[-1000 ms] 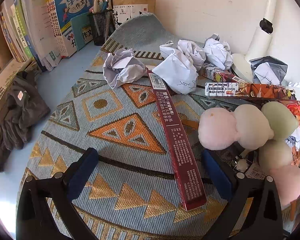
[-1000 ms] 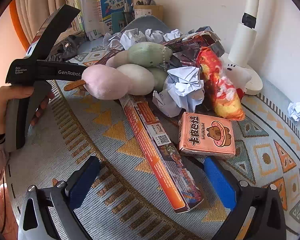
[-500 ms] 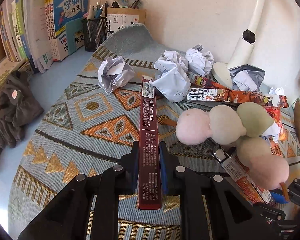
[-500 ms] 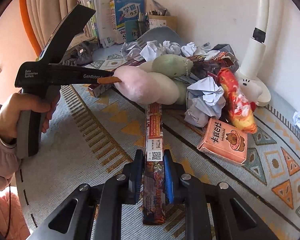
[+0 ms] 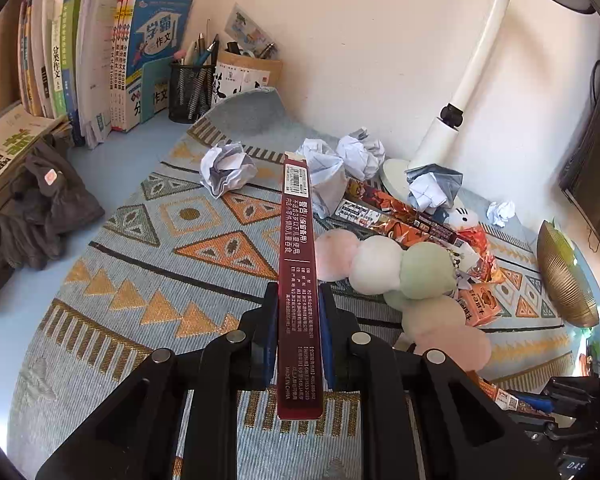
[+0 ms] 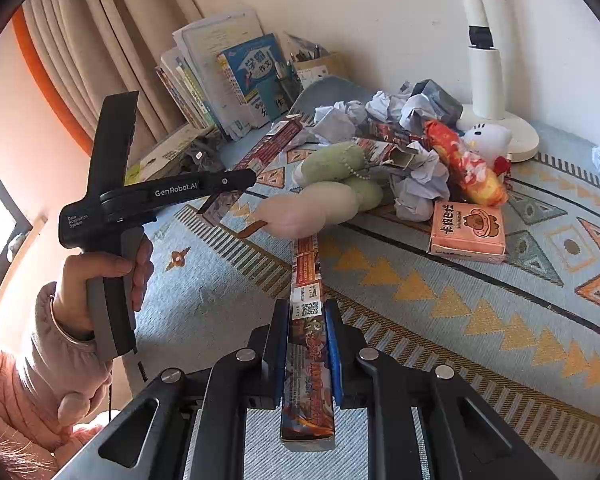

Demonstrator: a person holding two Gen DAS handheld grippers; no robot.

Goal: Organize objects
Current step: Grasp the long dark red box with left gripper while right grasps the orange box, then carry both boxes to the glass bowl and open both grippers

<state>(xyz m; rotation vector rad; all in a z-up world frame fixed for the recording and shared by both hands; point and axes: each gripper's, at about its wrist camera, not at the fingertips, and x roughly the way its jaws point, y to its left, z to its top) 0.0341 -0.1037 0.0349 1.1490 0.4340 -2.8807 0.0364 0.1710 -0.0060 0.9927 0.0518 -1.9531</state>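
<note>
Two long, thin boxes are each clamped by one gripper. The left gripper (image 5: 298, 332) has its blue pads pressed against both narrow sides of the dark red box (image 5: 296, 256), gripping it near its close end; the box's long axis runs straight ahead along the fingers, its far end with the white barcode label pointing toward the crumpled paper balls (image 5: 228, 168) and lifted above the patterned mat (image 5: 148, 248). In the right wrist view this same gripper (image 6: 248, 178) is seen from the side in the person's hand (image 6: 100, 276), with the red box tilting up and away toward the books (image 6: 236, 76).

The right gripper (image 6: 308, 344) is likewise closed on the orange printed box (image 6: 308, 308), holding it near the close end. That box's long axis also points directly forward, its far end reaching under the pink end of the plush dango skewer (image 6: 312, 208), which lies on the mat. Just right of the skewer sit a pink snack box (image 6: 468, 228) lying flat, an orange snack bag (image 6: 464, 168) and a white desk lamp (image 6: 488, 80) near the wall
</note>
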